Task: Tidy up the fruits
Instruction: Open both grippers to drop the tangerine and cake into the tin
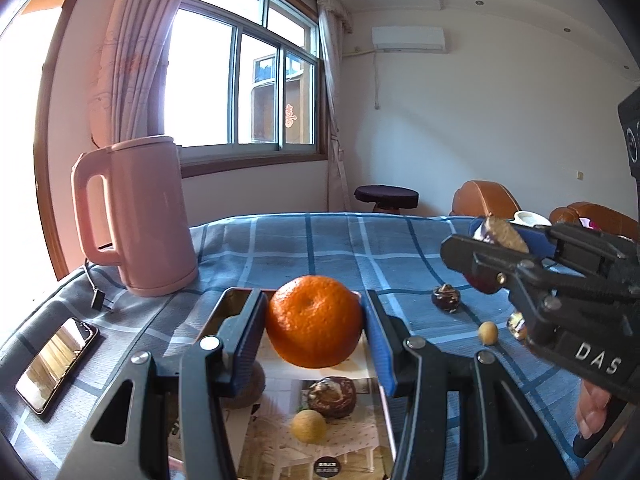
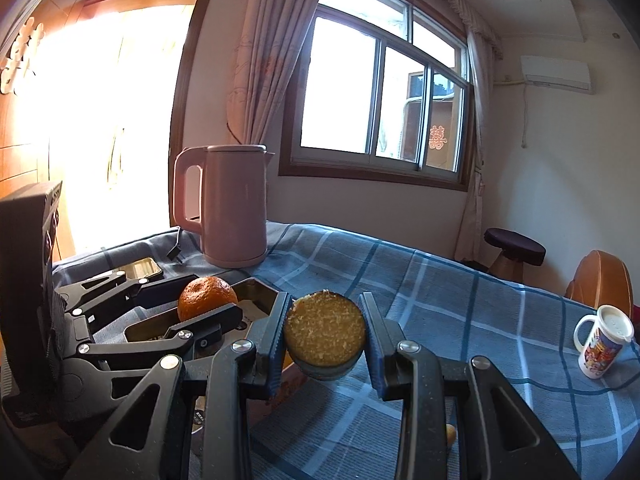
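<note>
Nearest in the left wrist view, the left gripper [image 1: 316, 332] is seen with its blue-padded black fingers [image 1: 250, 332] closed on a round orange mandarin [image 1: 315, 322], which is held clear above a flat glossy tray printed with a room scene [image 1: 320, 436]. On that tray, below the mandarin, a dark brown wrinkled fruit [image 1: 332, 397] and a small pale yellow round fruit [image 1: 308, 425] are seen lying close together.

In the right wrist view, the right gripper [image 2: 325, 336] is shown clamped on a halved dark-skinned fruit with a yellowish grainy cut face [image 2: 325, 334], the cut face turned towards the camera and the piece held off the blue checked cloth covering the desk [image 2: 460, 304]. The same gripper is caught at the right edge of the left view, above the cloth.

A little further out on the cloth, a second dark wrinkled fruit [image 1: 445, 298] and a small tan round fruit [image 1: 488, 333] are seen apart from each other; another piece beside them is half hidden by the right gripper and cannot be identified with confidence.

To the left, a dark smartphone [image 1: 56, 364] is seen lying flat. Beyond it a pink plastic electric kettle [image 1: 140, 216] is stood upright near the far edge. At the far right, a white printed mug with a lid [image 2: 604, 340] is stood on the cloth.
</note>
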Available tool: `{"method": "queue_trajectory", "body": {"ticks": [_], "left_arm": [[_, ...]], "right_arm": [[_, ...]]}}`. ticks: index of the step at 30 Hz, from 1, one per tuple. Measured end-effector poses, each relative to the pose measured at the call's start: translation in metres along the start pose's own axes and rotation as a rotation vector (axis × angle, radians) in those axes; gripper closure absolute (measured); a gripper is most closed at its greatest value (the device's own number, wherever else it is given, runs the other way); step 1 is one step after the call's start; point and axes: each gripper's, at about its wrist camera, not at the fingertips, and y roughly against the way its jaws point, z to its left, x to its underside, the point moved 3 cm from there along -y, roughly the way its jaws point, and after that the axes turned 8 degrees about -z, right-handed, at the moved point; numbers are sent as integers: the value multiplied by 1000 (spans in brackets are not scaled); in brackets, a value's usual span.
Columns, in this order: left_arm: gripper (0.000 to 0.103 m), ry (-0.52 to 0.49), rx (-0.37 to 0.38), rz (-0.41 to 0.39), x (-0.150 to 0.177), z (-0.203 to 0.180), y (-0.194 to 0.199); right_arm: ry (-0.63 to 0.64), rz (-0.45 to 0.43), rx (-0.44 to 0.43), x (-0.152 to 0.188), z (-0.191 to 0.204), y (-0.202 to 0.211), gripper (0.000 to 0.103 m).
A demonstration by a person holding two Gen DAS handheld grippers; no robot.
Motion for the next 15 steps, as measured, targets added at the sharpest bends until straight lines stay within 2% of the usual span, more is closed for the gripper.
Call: {"method": "queue_trajectory", "body": {"ticks": [15], "left_arm": [[53, 12, -61, 38, 8, 26, -6]], "right_arm": [[16, 49, -51, 12, 25, -29, 67]]}}
